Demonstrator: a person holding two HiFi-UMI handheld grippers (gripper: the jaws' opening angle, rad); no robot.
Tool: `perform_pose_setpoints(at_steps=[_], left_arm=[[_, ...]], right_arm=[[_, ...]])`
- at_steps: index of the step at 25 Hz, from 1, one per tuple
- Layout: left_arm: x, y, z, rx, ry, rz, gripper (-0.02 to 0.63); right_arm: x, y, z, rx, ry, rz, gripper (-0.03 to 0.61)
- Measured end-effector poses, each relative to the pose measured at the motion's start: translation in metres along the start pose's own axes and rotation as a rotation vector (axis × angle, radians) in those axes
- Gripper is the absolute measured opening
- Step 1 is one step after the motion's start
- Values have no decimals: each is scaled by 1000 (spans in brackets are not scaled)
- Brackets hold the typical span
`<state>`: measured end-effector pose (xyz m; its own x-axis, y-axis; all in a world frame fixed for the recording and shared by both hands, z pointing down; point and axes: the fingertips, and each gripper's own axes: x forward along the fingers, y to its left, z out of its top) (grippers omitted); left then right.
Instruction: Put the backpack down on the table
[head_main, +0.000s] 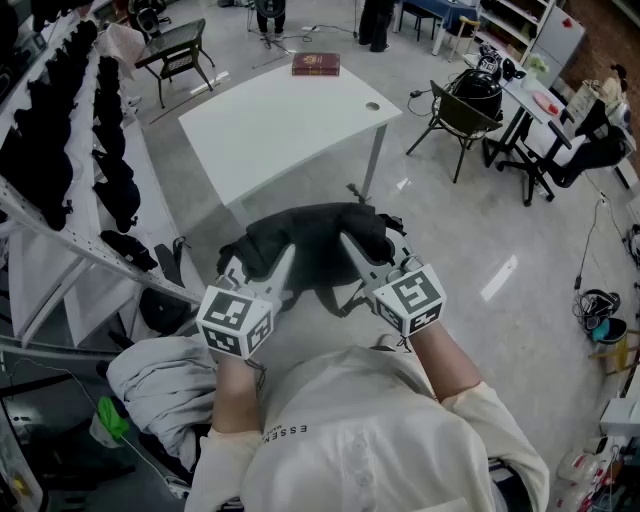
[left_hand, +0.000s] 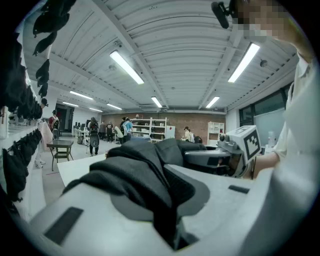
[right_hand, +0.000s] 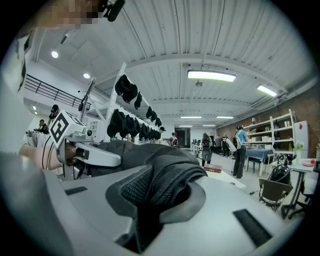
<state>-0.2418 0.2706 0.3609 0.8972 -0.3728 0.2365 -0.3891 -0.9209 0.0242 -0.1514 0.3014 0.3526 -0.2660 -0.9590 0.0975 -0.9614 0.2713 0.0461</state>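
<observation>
The left gripper (head_main: 262, 262) was clamped on a fold of the black backpack (head_main: 315, 232), with dark fabric pinched between its jaws. The right gripper (head_main: 372, 252), just beside it, was closed on another thick fold of the same bag. The backpack hung between and ahead of both grippers, off the floor and short of the white table (head_main: 270, 130) beyond them. A red book (head_main: 316, 64) lay at the table's far edge.

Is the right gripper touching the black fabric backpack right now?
Touching. The right gripper view shows the right gripper with its jaws clamped on a fold of the black fabric backpack, pads pressing the cloth from both sides.
</observation>
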Motion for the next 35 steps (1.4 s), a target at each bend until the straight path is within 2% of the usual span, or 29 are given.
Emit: perform_pose_setpoints(at_steps=[8,15,21,27,35], left_arm=[[4,8,-1,-11,1,-4,58],[8,18,-8,-14,13,-13,58],[26,26,-15,-28,38,-7,58],[68,50,-14,-21,62,51,58],[155,89,15,-69,25,159,58]], right_arm=[[8,-3,-1,1,9,0,69],[18,-3,-9,42,13,-7,69],[31,-18,-20,58,25,9,69],[65,-59,-32,98,24,71,69],[125,-150,-20,60,21,188,69]])
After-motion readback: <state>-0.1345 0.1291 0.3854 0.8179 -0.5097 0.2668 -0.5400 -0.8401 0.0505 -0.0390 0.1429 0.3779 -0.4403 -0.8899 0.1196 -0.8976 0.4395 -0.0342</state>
